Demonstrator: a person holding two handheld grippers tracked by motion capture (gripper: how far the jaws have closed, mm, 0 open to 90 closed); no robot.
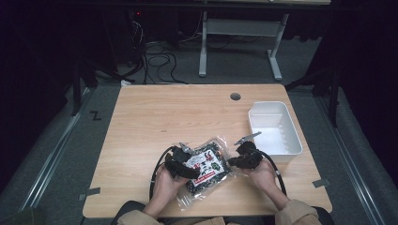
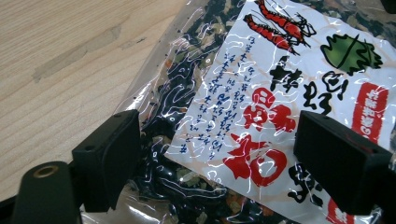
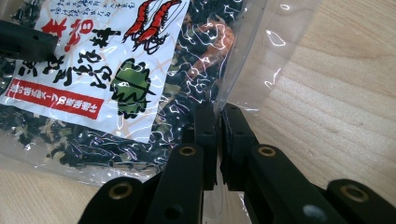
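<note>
Grip on the seaweed packet, one gripper clamped and one poised

The clear packet of dried seaweed and shrimp (image 1: 205, 168) lies near the front edge of the wooden table (image 1: 155, 117), left of the white bin (image 1: 277, 127). The right gripper (image 3: 219, 135) has its jaws closed together on the packet's clear side seam, with film pinched between them. The left gripper (image 2: 217, 163) hovers over the printed label (image 2: 275, 98) with its jaws wide apart, one over the dark flakes and one over the label. To lift well, I judge the left should close on the flat film at the packet's edge rather than the bulging middle, so nothing gets crushed. Both ends should then rise together, since a one-sided pull could let the thin seam slip or tear.
</note>
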